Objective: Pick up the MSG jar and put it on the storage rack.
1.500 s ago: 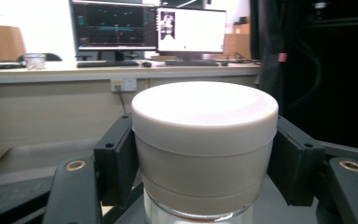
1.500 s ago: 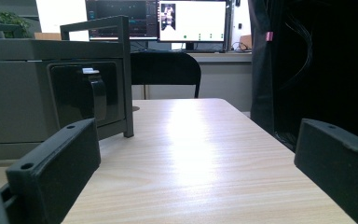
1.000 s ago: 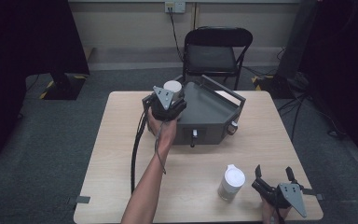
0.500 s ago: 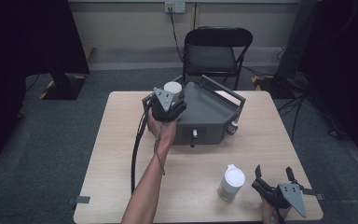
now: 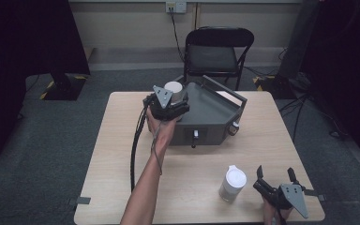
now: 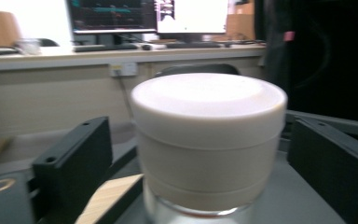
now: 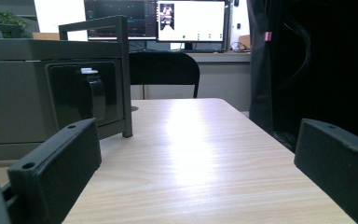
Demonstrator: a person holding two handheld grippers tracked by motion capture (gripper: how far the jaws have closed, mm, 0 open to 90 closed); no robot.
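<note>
A jar with a white lid (image 6: 208,140) stands on top of the grey metal box (image 5: 211,112) at the back of the table, near the box's left corner (image 5: 173,87). My left gripper (image 5: 174,97) reaches it from the near side. Its jaws have just been opening and now stand on either side of the jar, a little off its wall. My right gripper (image 5: 276,176) rests low at the table's front right, open, with bare tabletop between its fingers (image 7: 56,163). A white bottle (image 5: 232,183) stands just left of it.
The box has a handle bar (image 5: 225,89) along its far right side and a knob (image 5: 195,136) on its front face. A black folding chair (image 5: 218,51) stands behind the wooden table (image 5: 117,145). The left gripper's cable (image 5: 133,150) hangs across the table's left half.
</note>
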